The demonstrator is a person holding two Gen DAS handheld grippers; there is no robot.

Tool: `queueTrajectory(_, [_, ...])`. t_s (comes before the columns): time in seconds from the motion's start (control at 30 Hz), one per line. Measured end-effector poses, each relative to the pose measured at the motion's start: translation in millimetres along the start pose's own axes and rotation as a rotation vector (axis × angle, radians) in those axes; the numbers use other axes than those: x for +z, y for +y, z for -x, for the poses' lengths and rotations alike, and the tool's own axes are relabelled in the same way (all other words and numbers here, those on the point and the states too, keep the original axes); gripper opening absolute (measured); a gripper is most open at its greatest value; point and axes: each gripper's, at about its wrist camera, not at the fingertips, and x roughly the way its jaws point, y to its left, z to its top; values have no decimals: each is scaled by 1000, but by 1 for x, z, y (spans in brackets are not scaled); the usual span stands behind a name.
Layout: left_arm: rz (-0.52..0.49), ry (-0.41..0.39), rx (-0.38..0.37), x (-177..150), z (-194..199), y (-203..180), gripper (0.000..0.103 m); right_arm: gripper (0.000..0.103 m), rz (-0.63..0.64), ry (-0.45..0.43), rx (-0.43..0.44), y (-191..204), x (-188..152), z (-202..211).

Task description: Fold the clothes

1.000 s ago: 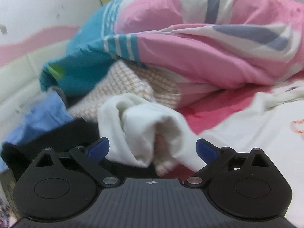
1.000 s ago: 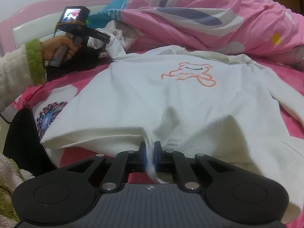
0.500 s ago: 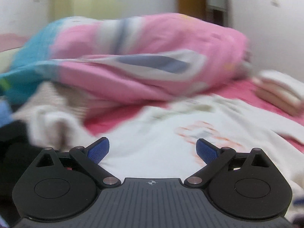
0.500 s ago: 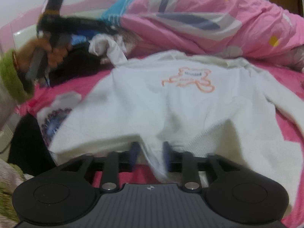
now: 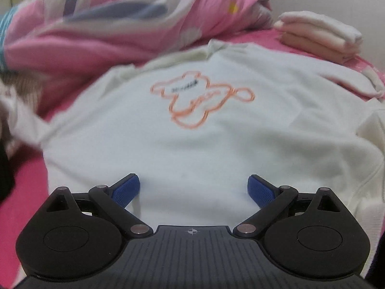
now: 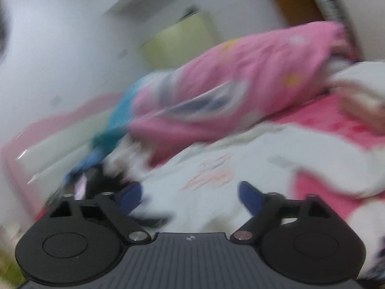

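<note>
On the pink bed lies a white sweater.
Both the left gripper and the right gripper hang above the sweater, jaws wide apart, holding nothing; the right view looks blurry.

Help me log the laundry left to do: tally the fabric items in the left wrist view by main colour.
White: 1, the sweatshirt with the orange bear outline, lying flat.
Cream: 1, the folded stack at far right; how many pieces it holds is unclear.
Pink: 2, the bunched duvet and the bedsheet.
Total: 4
</note>
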Motion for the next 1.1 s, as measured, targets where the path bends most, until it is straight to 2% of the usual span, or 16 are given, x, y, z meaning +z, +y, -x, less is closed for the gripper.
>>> queueTrajectory(0.17, [52, 9, -4, -3, -3, 5, 101, 98, -325, 111, -375, -93, 33, -37])
queueTrajectory(0.27, [52, 6, 7, -4, -6, 3, 103, 94, -624, 178, -412, -147, 22, -58])
queueTrajectory(0.3, [49, 3, 11, -4, -8, 3, 103, 88, -688, 181, -419, -161, 17, -65])
queueTrajectory(0.33, [48, 2, 13, -4, -7, 2, 103, 86, -695, 162, -428, -166, 16, -71])
queueTrajectory(0.37, [47, 2, 13, -4, -6, 2, 103, 83, -683, 131, -435, -170, 19, -76])
queueTrajectory(0.4, [49, 3, 11, -4, -6, 2, 103, 69, -663, 105, -450, -171, 24, -82])
queueTrajectory(0.43, [52, 3, 6, -4, -6, 3, 103, 51, -638, 90, -468, -172, 30, -88])
queueTrajectory(0.47, [54, 3, 1, -5, -6, 4, 103, 40, -616, 75, -481, -174, 36, -93])
queueTrajectory(0.5, [58, 2, -3, -5, -6, 5, 103, 14, -605, 62, -481, -177, 42, -98])
queueTrajectory(0.53, [60, 1, -5, -6, -6, 5, 103, 10, -597, 57, -474, -179, 49, -104])
queueTrajectory(0.67, [55, -9, -3, -7, -8, 4, 103, 8, -418, 11, -435, -167, 94, -130])
queueTrajectory(0.8, [58, -16, -2, -8, -8, 3, 103, 8, -182, -66, -355, -142, 159, -160])
queueTrajectory(0.87, [61, -20, -2, -8, -8, 3, 103, 8, -108, -99, -342, -136, 190, -177])
queueTrajectory(0.97, [65, -24, -4, -9, -8, 3, 103, 8, -83, -139, -326, -140, 229, -204])
queueTrajectory(1.1, [66, -28, -6, -10, -9, 4, 103, 8, -106, -165, -320, -160, 252, -241])
